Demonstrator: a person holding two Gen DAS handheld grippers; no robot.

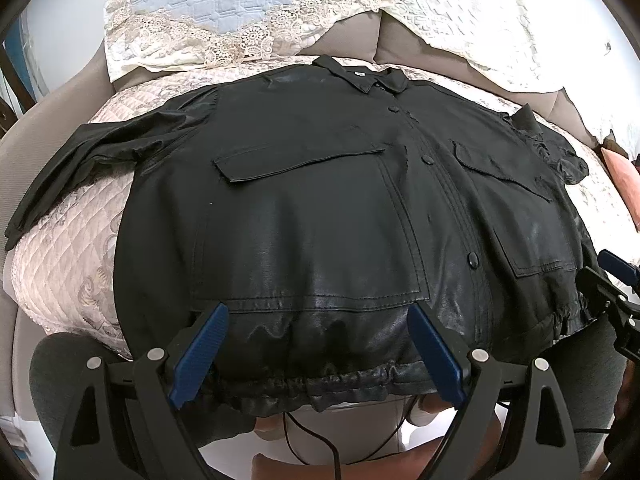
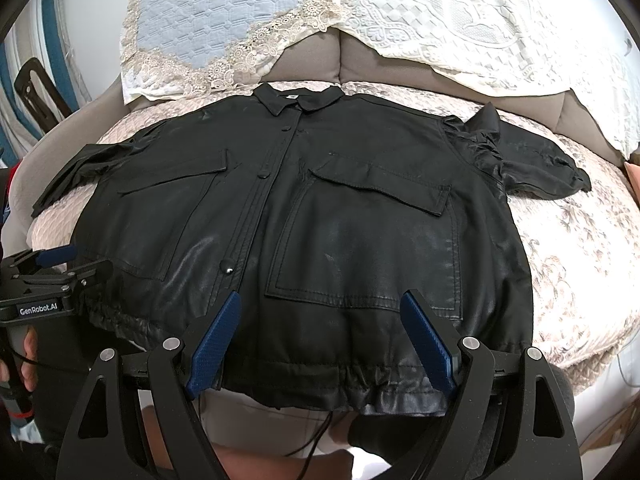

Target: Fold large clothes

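Tongs (image 1: 316, 316) (image 2: 322, 304) spread over glossy, seemingly leather jacket (image 1: 320, 200).

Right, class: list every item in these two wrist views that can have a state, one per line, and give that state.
Black jacket: spread flat, front up, buttoned, not yet folded.
Its sleeve: lying out to the side.
Its other sleeve: bunched and crumpled.
Collar: lying flat.
Left gripper: open, over the hem.
Right gripper: open, over the hem.
Quilted cover: spread beneath the jacket.
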